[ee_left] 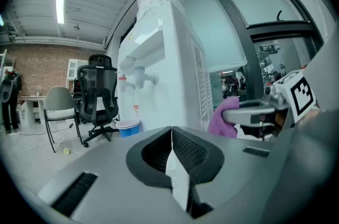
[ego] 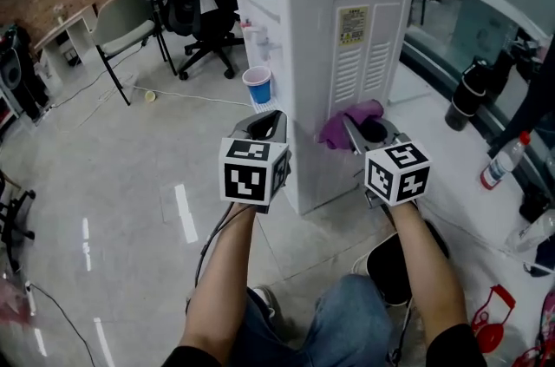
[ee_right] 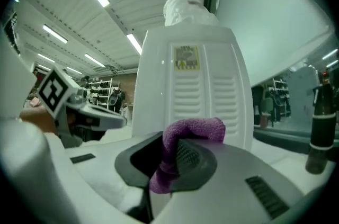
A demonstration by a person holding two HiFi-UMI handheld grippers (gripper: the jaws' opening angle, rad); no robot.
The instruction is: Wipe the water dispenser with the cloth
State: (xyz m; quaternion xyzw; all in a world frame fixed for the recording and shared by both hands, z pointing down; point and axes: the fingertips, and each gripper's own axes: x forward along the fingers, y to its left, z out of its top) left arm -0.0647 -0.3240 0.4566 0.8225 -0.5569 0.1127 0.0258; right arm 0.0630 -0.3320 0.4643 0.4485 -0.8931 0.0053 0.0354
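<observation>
A white water dispenser (ego: 334, 53) stands on the floor, its vented side panel toward me and its taps (ee_left: 139, 78) on the left face. My right gripper (ego: 357, 134) is shut on a purple cloth (ego: 349, 124), held close to the lower side panel (ee_right: 193, 96); contact with the panel is not clear. The cloth (ee_right: 183, 146) bunches out between the jaws. My left gripper (ego: 268, 127) is shut with nothing in it, level with the dispenser's front corner, its jaws meeting at a thin line (ee_left: 171, 149).
A blue cup (ego: 257, 85) sits under the taps. Black office chairs (ego: 195, 1) and a grey chair (ego: 126, 22) stand behind on the shiny floor. A black flask (ego: 466, 94), a clear bottle (ego: 501, 160) and a glass wall lie to the right.
</observation>
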